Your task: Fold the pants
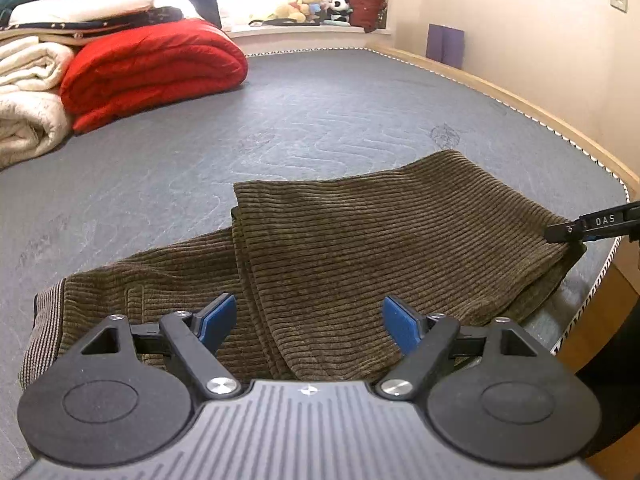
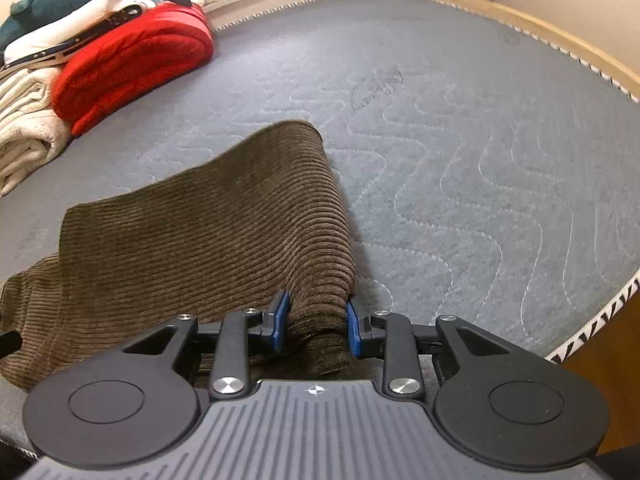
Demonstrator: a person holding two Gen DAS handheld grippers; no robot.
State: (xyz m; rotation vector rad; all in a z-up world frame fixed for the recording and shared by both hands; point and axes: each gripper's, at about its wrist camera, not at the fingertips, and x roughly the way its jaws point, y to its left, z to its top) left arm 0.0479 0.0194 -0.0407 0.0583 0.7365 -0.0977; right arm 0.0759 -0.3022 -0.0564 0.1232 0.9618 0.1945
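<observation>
Brown corduroy pants [image 1: 380, 232] lie folded over on the grey mattress [image 1: 320, 100], with their striped waistband [image 1: 44, 320] at the near left. My left gripper [image 1: 308, 316] hovers open just above the near edge of the pants, its blue pads wide apart with nothing clamped between them. My right gripper [image 2: 316, 320] is shut on a bunched fold at the pants' right end [image 2: 200, 232], and the cloth there is lifted a little off the mattress. In the left wrist view, the right gripper's tip [image 1: 560, 234] pinches that far right corner.
A folded red quilt [image 1: 152, 68] and cream blankets [image 1: 28, 100] are piled at the far left of the bed. A wooden bed frame [image 1: 520, 100] runs along the wall on the right. Plush toys [image 1: 308, 0] sit on the window sill, and the mattress edge and floor [image 2: 600, 340] are at the near right.
</observation>
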